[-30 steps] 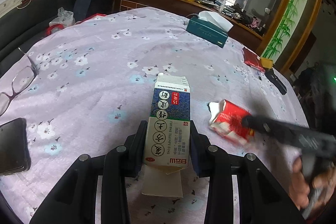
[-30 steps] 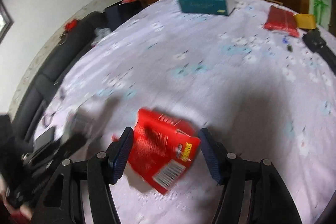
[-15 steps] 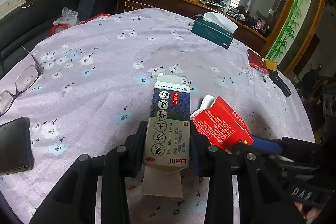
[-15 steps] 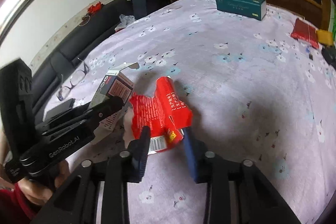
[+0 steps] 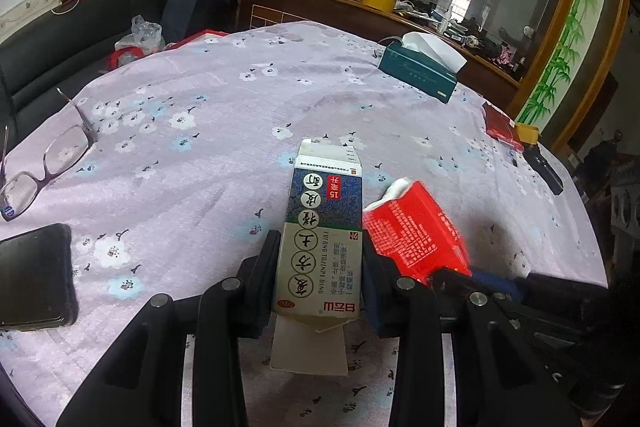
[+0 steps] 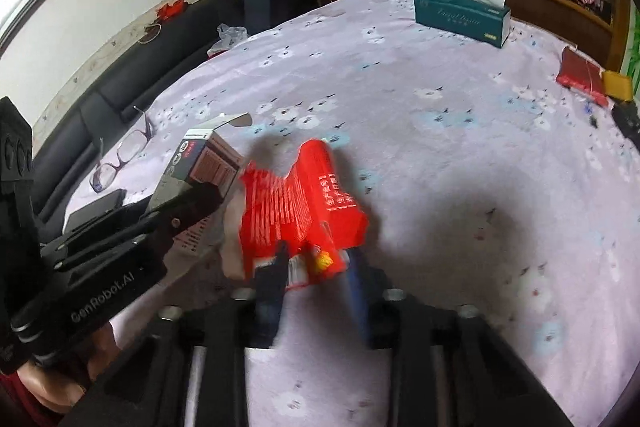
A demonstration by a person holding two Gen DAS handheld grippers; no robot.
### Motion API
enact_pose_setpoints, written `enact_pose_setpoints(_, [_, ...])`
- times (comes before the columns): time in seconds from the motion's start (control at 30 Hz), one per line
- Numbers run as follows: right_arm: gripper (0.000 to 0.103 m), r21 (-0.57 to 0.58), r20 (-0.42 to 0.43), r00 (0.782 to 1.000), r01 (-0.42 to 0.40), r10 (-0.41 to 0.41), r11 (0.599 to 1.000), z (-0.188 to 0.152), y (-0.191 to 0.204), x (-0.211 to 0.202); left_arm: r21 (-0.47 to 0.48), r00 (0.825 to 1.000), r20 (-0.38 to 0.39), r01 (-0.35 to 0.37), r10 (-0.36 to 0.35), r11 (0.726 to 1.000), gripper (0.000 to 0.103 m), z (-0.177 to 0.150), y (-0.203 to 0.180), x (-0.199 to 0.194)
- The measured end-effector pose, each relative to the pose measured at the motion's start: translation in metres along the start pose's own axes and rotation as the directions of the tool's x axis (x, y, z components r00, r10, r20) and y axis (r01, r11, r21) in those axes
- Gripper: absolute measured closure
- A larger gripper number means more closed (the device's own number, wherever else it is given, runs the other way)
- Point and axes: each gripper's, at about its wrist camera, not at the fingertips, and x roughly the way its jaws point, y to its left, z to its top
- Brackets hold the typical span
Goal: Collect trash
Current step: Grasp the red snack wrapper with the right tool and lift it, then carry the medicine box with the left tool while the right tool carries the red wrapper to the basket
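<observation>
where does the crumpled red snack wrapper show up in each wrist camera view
Left wrist view: the crumpled red snack wrapper sits right of centre, beside the white and blue medicine carton.
Right wrist view: it is low in the centre, pinched in the right gripper.
Shared landmark: the teal tissue box at the table's far side.

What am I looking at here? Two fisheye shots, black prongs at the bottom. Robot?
No robot: a person holds a hand-held claw in each hand, each with a camera looking along its fingers. The left claw is shut on a medicine box. In the right camera's shot, the right claw is shut on a crumpled red packet; its jaws have just been closing. There the left claw appears at the left edge. Both pieces of trash are held side by side over a table with a floral cloth. Lying on it: glasses, a phone, a tissue box and a red pack at the far edge.
</observation>
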Motion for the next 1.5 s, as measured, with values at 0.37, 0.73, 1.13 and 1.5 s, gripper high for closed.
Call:
enact_pose_setpoints(0.37, [0.098, 0.143, 0.135, 0.979, 0.136, -0.155, 0.980, -0.037, -0.008, -0.071, 0.072, 0.998, 0.012, 0.060, -0.061, 0.996, 0.068, -0.004, -0.017, -0.007])
enact_pose_setpoints(0.73, [0.098, 0.330, 0.312, 0.877, 0.262, -0.366, 0.907, -0.145, 0.010, -0.173, 0.277, 0.984, 0.032, 0.160, -0.176, 0.948, 0.068, -0.026, -0.080, -0.048])
enact_pose_setpoints(1.13, [0.098, 0.415, 0.395, 0.815, 0.254, -0.424, 0.874, -0.203, 0.008, -0.220, 0.378, 0.970, -0.023, 0.234, -0.243, 0.896, 0.068, -0.100, -0.114, -0.104])
enact_pose_setpoints(1.5, [0.098, 0.440, 0.411, 0.808, 0.230, -0.422, 0.868, -0.226, 0.007, -0.226, 0.428, 0.975, 0.022, 0.191, -0.221, 0.883, 0.068, -0.129, -0.129, -0.116])
